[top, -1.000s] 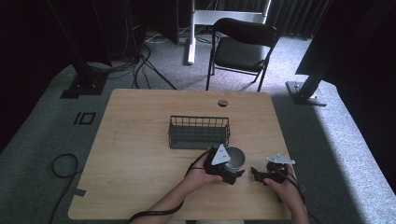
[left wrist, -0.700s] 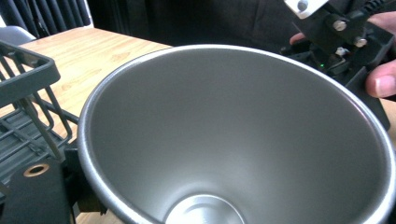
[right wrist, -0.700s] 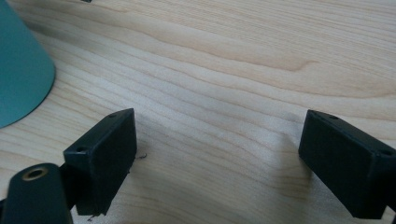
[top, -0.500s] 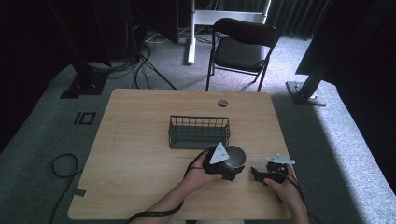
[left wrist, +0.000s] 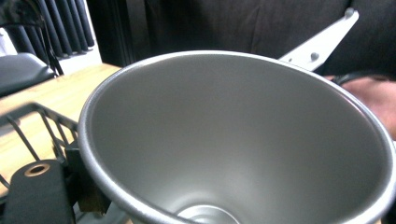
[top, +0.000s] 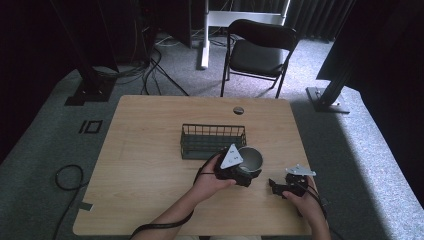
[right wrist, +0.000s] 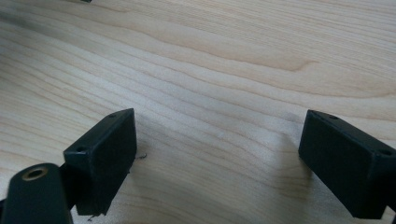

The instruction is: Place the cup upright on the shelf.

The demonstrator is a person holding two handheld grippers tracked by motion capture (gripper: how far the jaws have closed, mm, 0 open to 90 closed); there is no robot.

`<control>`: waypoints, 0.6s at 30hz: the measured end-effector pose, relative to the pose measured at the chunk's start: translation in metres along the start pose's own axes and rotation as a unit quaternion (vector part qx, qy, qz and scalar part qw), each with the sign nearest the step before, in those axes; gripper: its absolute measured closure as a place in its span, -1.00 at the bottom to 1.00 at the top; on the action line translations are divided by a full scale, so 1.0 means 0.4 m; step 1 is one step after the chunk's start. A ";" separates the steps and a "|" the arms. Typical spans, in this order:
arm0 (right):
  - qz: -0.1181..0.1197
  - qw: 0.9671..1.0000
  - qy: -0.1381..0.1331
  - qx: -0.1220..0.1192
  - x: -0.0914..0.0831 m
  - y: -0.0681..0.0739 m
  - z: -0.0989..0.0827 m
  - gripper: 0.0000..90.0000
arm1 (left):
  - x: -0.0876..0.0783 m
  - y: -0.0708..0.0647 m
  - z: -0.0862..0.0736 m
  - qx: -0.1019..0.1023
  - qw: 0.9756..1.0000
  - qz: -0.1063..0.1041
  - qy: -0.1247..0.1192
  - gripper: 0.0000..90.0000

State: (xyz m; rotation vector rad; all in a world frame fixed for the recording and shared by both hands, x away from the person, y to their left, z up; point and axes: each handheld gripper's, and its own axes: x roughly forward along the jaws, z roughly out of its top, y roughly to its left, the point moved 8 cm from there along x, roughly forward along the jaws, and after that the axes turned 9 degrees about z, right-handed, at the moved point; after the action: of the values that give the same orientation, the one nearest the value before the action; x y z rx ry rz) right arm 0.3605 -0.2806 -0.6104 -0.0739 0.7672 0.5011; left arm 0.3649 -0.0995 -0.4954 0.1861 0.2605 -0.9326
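Cup (top: 249, 159) clamped at rim by left gripper (top: 239, 172), tilted, just off basket's (top: 212, 141) right end; basket left of it. Right gripper (top: 278, 186) spread wide, empty, on table (top: 150, 150).

No text, label, brand, number or sign can be read in any of the views. The inner wall of the metal cup (left wrist: 243, 140) is seen plain and unmarked, no lettering is made out on the wire basket (top: 212, 141), and the wooden table (right wrist: 224, 60) is marked by its grain alone. The grey plates on the claws are seen bare at this size.
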 end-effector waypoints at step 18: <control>0.000 1.000 0.000 0.000 0.000 0.000 0.000 -0.76 | -0.060 0.109 0.092 -0.027 0.997 0.066 -0.038 -0.69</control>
State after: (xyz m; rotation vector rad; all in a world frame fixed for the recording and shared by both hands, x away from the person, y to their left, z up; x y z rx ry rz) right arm 0.3606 -0.2806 -0.6104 -0.0742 0.7667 0.5012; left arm 0.3917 -0.0656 -0.4514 0.1163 0.1995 -0.7987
